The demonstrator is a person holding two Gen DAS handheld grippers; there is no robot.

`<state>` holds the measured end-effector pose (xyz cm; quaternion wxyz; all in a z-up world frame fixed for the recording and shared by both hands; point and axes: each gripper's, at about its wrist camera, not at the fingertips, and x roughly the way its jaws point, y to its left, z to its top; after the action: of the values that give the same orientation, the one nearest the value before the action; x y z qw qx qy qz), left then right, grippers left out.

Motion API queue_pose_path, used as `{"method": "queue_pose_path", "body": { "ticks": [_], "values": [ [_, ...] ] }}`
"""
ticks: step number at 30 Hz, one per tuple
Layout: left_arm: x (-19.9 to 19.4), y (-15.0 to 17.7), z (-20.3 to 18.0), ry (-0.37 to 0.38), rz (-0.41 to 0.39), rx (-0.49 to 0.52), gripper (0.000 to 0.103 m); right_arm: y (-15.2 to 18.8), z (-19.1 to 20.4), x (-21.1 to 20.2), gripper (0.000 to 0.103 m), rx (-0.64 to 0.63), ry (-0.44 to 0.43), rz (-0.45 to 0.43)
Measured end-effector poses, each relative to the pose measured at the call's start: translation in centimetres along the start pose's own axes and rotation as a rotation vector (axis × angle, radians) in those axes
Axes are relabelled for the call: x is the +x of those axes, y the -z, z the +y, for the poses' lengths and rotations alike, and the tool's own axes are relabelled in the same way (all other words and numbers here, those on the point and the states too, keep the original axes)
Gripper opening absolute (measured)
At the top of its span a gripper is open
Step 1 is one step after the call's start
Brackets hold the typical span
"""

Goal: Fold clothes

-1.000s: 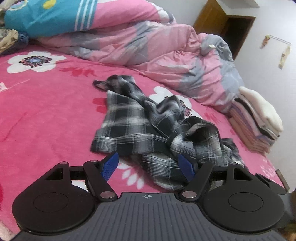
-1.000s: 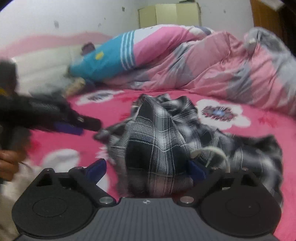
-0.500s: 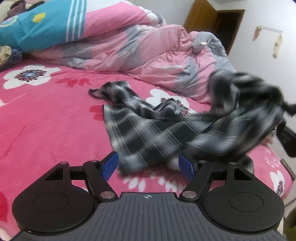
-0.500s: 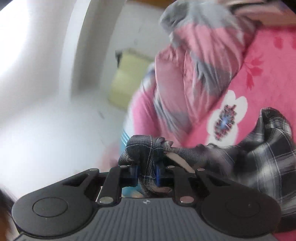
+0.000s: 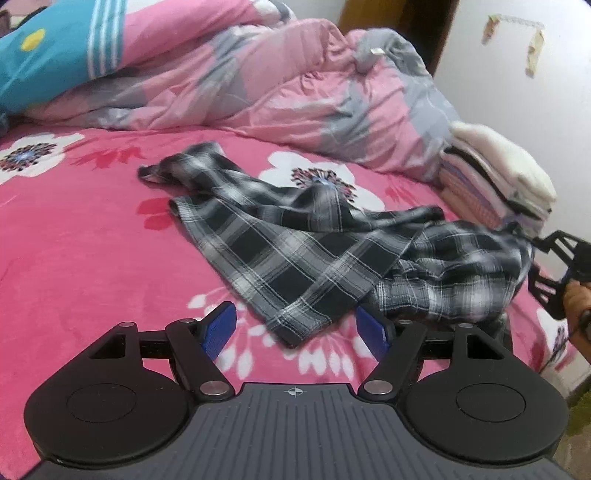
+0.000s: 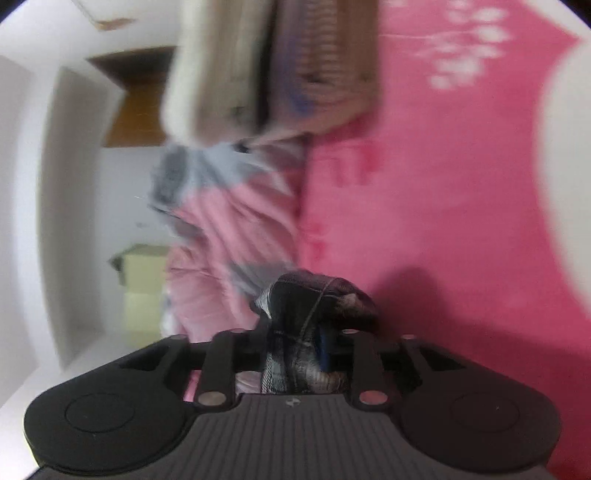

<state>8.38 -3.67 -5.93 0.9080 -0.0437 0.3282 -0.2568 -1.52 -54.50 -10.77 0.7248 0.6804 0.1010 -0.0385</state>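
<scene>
A black-and-white plaid shirt (image 5: 295,254) lies stretched across the pink flowered bed sheet (image 5: 81,251) in the left wrist view. Its near hem corner reaches between the blue pads of my left gripper (image 5: 297,328), which stands open just above the sheet. At the right edge of that view my right gripper (image 5: 535,245) pulls the shirt's far end to the right, a hand behind it. In the blurred right wrist view, my right gripper (image 6: 295,343) is shut on a bunch of plaid cloth (image 6: 314,299), and the rest of the shirt is out of sight.
A rumpled pink-and-grey quilt (image 5: 280,77) is heaped along the back of the bed. A stack of folded clothes (image 5: 495,181) sits at the bed's right edge by the white wall. A brown door (image 5: 399,22) is behind the quilt.
My right gripper shut on the shirt's end, lifted it and dragged it to the right, spreading the crumpled shirt out. My left gripper stayed open and moved slightly nearer the hem.
</scene>
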Motion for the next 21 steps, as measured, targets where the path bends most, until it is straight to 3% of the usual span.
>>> {"method": "queue_pose_path", "body": {
  "ticks": [1, 2, 6, 10, 13, 17, 21],
  "values": [
    [0.4, 0.0, -0.3, -0.004, 0.007, 0.014, 0.072, -0.1, -0.4, -0.5, 0.054, -0.008, 0.026, 0.011],
    [0.7, 0.0, -0.6, -0.01, 0.015, 0.031, 0.072, 0.0, -0.1, -1.4, 0.06, -0.053, 0.041, 0.007],
    [1.8, -0.1, -1.7, -0.039, 0.016, 0.075, 0.072, 0.9, 2.4, -5.3, 0.066, -0.3, 0.089, -0.002],
    [2.9, -0.3, -2.7, -0.07, 0.013, 0.117, 0.072, 3.6, 5.4, -8.0, 0.066, -0.512, -0.014, 0.099],
    [2.0, -0.1, -3.7, -0.013, -0.048, 0.159, 0.071, 6.7, 5.9, -6.8, 0.067, -0.521, -0.093, 0.302],
    [1.1, 0.9, -6.0, 0.045, -0.071, 0.277, 0.072, 11.0, 4.5, -2.7, 0.066, -0.456, -0.107, 0.503],
    [1.1, 2.3, -8.1, 0.057, -0.066, 0.378, 0.072, 13.7, 3.3, 1.3, 0.061, -0.436, -0.025, 0.572]
  ]
}}
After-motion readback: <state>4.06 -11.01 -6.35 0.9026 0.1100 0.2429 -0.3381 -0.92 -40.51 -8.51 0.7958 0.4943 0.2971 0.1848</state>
